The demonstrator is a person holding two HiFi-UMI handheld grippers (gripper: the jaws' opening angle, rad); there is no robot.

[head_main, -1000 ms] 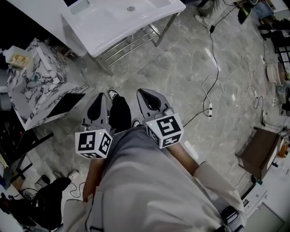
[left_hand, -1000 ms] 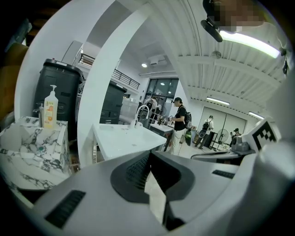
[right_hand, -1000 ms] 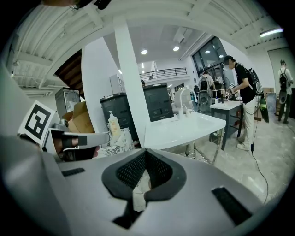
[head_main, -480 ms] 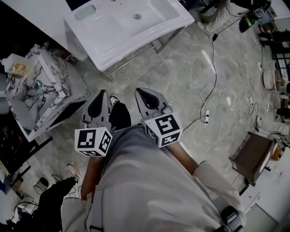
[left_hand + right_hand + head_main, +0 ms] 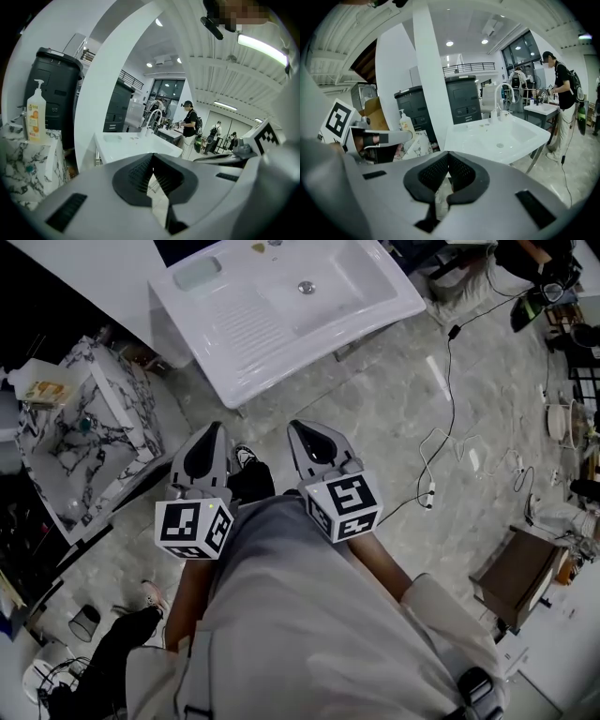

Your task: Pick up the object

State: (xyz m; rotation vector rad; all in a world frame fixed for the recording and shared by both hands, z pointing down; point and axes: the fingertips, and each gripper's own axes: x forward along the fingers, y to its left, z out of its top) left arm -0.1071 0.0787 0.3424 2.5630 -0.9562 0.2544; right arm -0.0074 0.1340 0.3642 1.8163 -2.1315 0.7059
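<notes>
Both grippers are held side by side in front of the person's body, above a marble-patterned floor. My left gripper (image 5: 208, 432) is shut with nothing between its pads, and its tips meet in the left gripper view (image 5: 152, 157). My right gripper (image 5: 298, 427) is likewise shut and empty (image 5: 448, 154). Ahead stands a white sink basin (image 5: 291, 306) on a metal frame, with a pale soap dish (image 5: 198, 275) at its back left corner. I see no single object singled out for picking; neither gripper touches anything.
A marble-patterned basin (image 5: 75, 442) with a soap bottle (image 5: 35, 115) stands to the left. Cables (image 5: 450, 437) trail over the floor at right, near a brown box (image 5: 520, 573). A black bin (image 5: 54, 93) and people at another sink (image 5: 562, 89) are further off.
The white sink and marble basin have come nearer in the head view as the person walks toward them. Both grippers stay shut and side by side.
</notes>
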